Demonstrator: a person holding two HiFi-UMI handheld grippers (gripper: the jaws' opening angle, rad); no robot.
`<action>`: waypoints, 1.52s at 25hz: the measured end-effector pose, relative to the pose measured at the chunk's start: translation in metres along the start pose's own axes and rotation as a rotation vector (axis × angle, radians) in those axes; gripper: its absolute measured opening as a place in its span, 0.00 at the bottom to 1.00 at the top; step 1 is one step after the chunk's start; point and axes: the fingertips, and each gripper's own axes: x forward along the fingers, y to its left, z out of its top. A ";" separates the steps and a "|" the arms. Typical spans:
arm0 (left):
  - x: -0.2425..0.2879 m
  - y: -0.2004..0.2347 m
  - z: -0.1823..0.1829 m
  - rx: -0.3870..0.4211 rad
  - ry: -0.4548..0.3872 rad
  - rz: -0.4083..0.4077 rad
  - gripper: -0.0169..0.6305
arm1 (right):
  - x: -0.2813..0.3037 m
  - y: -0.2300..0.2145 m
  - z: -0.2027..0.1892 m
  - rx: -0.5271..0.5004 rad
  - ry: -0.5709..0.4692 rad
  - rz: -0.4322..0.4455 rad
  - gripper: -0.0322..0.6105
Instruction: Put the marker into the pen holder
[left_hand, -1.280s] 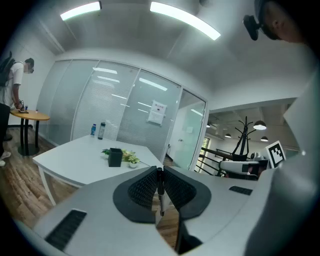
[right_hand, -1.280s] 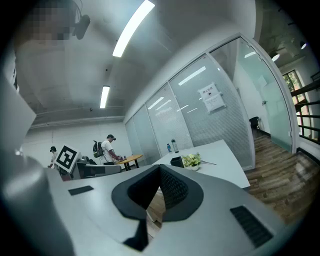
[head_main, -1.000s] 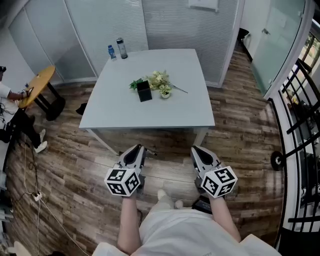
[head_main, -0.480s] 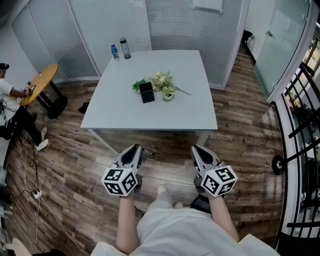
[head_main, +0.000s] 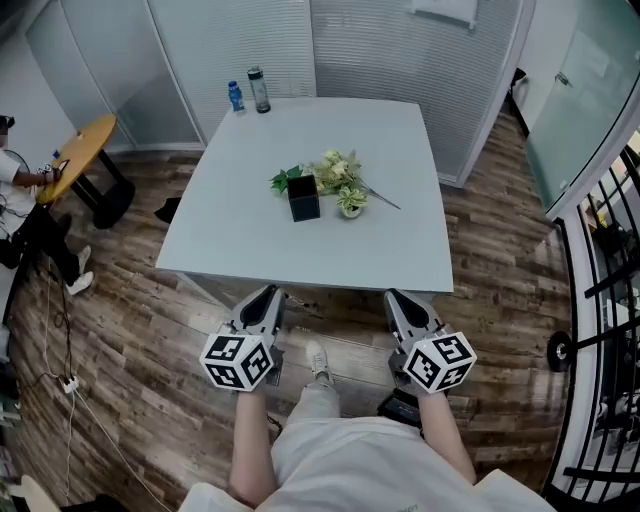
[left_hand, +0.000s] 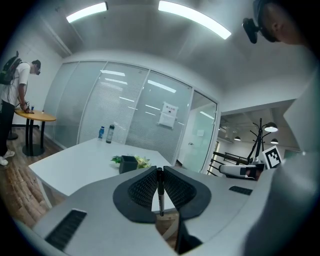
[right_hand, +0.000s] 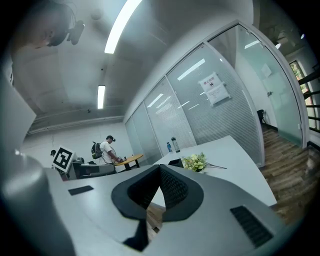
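The black square pen holder (head_main: 303, 197) stands mid-table beside a bunch of pale flowers (head_main: 340, 180). Both grippers hang low in front of the person, short of the table's near edge. My left gripper (head_main: 266, 297) is shut on a thin dark marker (left_hand: 160, 192), which stands upright between the pads. In the left gripper view the pen holder (left_hand: 128, 164) is far ahead, a little left of the jaws. My right gripper (head_main: 400, 300) is shut with nothing in it, its jaws meeting at the tips (right_hand: 160, 166). The pen holder (right_hand: 175, 162) shows small beyond them.
The pale table (head_main: 320, 250) carries two bottles (head_main: 259, 89) at its far left corner. Glass partitions with blinds stand behind it. A round yellow side table (head_main: 82, 155) and a person (head_main: 15, 190) are at the far left. A black railing (head_main: 600, 300) runs along the right.
The person has stepped toward the table, so it sits nearer and lower in the head view. Both grippers keep their place before the body, the left still gripping the marker.
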 end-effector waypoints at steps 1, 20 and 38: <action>0.015 0.010 0.005 0.001 0.000 -0.005 0.10 | 0.016 -0.007 0.003 0.000 0.000 -0.005 0.07; 0.243 0.185 0.114 -0.012 0.042 -0.121 0.10 | 0.295 -0.093 0.048 0.057 0.073 -0.105 0.07; 0.284 0.192 0.120 0.004 0.055 -0.171 0.10 | 0.306 -0.115 0.061 0.042 0.045 -0.161 0.07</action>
